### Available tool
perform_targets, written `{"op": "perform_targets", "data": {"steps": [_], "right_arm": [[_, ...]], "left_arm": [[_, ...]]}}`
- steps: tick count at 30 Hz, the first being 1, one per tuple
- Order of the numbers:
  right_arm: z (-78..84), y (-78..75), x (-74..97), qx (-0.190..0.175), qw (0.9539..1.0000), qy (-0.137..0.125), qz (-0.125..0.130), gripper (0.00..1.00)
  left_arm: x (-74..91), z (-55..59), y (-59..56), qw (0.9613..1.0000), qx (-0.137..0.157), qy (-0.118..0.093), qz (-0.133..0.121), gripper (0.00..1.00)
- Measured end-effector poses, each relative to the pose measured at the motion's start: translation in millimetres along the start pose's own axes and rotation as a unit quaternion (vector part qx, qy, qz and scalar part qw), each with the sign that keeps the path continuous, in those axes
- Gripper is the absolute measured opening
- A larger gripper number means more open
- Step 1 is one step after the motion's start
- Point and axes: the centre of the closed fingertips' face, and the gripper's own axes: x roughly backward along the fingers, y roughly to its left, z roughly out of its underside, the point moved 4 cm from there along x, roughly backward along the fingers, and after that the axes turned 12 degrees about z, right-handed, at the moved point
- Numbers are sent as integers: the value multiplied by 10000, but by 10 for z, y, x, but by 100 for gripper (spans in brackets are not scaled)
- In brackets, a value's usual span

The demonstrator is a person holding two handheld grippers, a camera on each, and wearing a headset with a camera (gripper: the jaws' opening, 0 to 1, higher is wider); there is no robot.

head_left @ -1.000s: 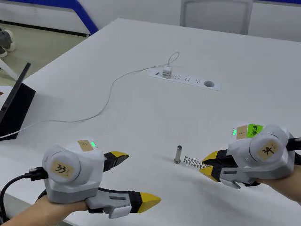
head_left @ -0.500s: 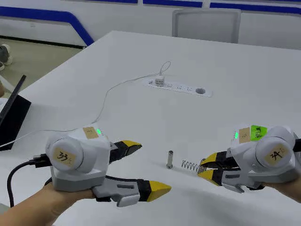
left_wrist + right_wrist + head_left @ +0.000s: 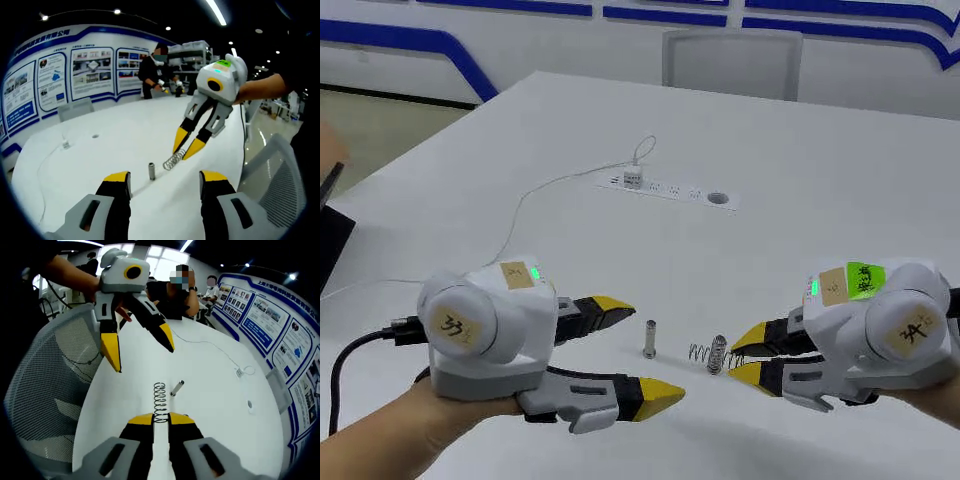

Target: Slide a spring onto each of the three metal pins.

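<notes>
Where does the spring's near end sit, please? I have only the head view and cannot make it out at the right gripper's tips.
Observer: In the right gripper view the spring has its near end pinched between the yellow tips of the right gripper, and the jaws are almost together.
Operator: Is its far end lined up on the pin?
Observer: No. In that view the pin stands just to the right of the far end, beside it, and the spring is not on it.
Operator: Is anyone else near the table?
Observer: In the left gripper view a person stands beyond the far edge of the table.
</notes>
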Motion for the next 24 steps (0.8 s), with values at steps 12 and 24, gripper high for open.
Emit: {"op": "perform_targets", "data": {"steps": [12, 24], "right_arm": [[-108, 100, 151, 253, 9993, -234, -176, 11], [-168, 216, 203, 268, 9984, -314, -378, 11]], "left_arm": [[-101, -54, -150, 9993, -268, 181, 180, 48], [-214, -71, -246, 9966, -611, 392, 390, 37]]}}
